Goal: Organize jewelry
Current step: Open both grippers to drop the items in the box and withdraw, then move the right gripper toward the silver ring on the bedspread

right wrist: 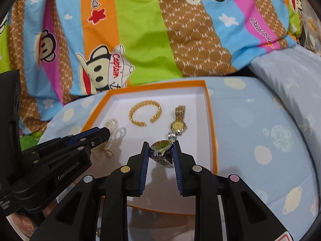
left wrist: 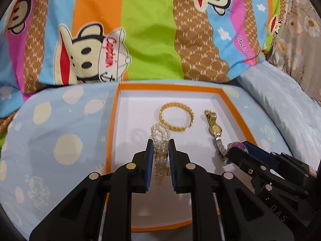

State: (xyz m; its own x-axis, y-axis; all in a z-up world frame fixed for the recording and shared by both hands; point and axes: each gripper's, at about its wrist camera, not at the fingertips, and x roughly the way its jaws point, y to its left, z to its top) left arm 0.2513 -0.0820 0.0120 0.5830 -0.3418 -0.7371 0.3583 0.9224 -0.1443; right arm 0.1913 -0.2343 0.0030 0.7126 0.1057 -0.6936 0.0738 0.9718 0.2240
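Observation:
An orange-rimmed white box tray (left wrist: 114, 120) (right wrist: 212, 124) lies on the bed. In it lie a gold bangle (left wrist: 176, 116) (right wrist: 144, 113) and a gold watch (left wrist: 213, 123) (right wrist: 178, 120). My left gripper (left wrist: 161, 143) is shut on a pearl bracelet (left wrist: 160, 152), held just above the tray floor; it shows in the right wrist view (right wrist: 100, 134) with the pearls (right wrist: 113, 126) beyond its tips. My right gripper (right wrist: 160, 146) is shut on a silver watch (right wrist: 161, 150) over the tray's right side. It shows at the lower right in the left wrist view (left wrist: 238, 148), with the watch face (left wrist: 237, 145) between its tips.
The tray rests on a light blue spotted pillow (left wrist: 60, 140) (right wrist: 270, 140). A striped cartoon-monkey quilt (left wrist: 140, 30) (right wrist: 140, 30) is bunched up right behind the tray. A pale blue pillow (left wrist: 280, 100) lies at the right.

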